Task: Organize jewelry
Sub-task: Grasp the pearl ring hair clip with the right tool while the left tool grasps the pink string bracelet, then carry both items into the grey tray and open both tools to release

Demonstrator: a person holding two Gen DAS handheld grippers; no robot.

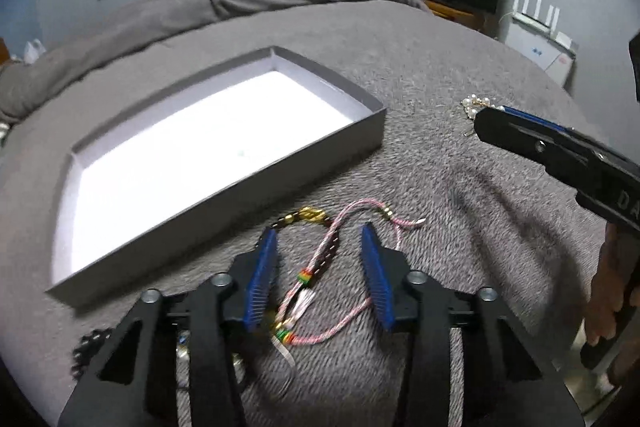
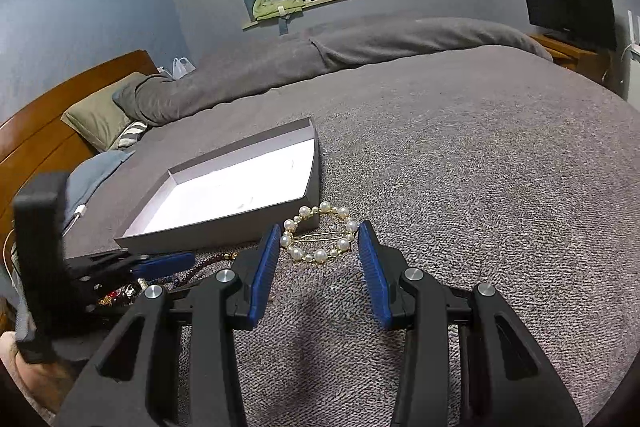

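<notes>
Lying limp on the bed's grey blanket just beside the open box (image 1: 224,211), the pink cord bracelet (image 1: 320,267) looks light and floppy, best pinched mid-strand by the left gripper (image 1: 320,239), whose half-open jaws straddle it untouching.

Pink cord bracelet (image 1: 320,267), pearl hair clip (image 2: 320,239) beside box (image 1: 224,203)
</notes>
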